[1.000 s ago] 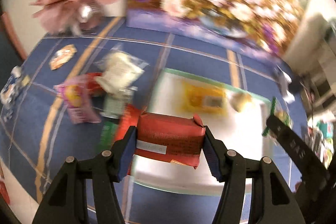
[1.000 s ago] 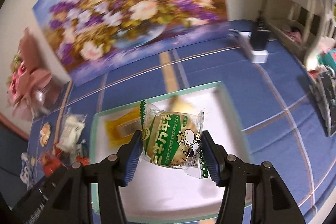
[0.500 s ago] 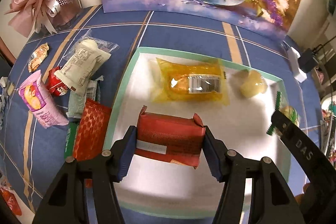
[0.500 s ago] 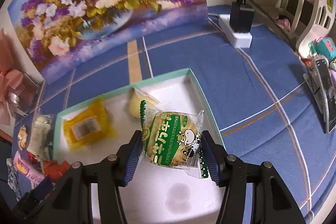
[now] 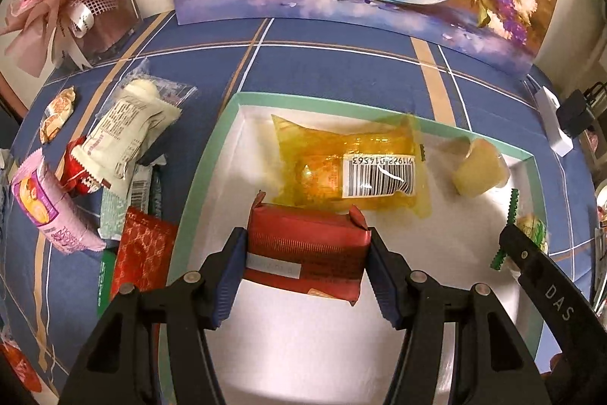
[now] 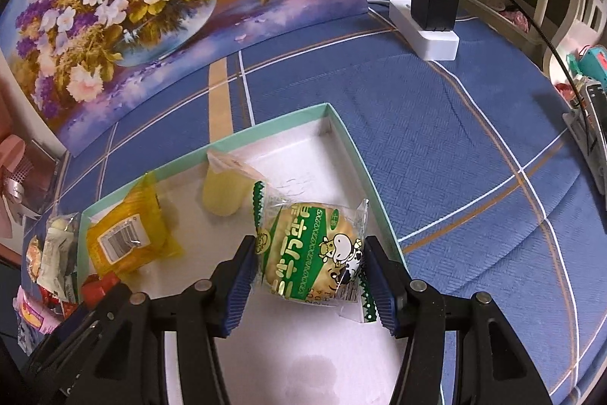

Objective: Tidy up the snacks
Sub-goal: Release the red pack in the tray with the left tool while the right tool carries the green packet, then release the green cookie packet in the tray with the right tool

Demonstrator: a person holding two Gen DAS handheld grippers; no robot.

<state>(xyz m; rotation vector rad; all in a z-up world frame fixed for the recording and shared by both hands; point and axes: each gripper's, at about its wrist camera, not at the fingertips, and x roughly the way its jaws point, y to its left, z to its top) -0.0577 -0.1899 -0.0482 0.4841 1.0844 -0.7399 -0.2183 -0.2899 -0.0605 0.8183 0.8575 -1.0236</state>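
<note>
Both grippers lower over tray (image 5: 212, 154) than a second ago; delivery looks close. Left gripper (image 5: 305, 249), lower centre of its frame, clamped on red packet (image 5: 307, 245), long axis across frame, above tray floor. Right gripper (image 6: 309, 262), lower centre, clamped on green biscuit pack (image 6: 311, 253), label tilted, near tray's right wall.

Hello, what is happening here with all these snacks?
A person is sorting snacks into a white box with a green rim. The left hand-held gripper holds a red foil-wrapped bar over the box, and the right hand-held gripper holds a green-labelled clear biscuit packet. A yellow barcoded packet and a pale jelly cup already lie inside.
</note>
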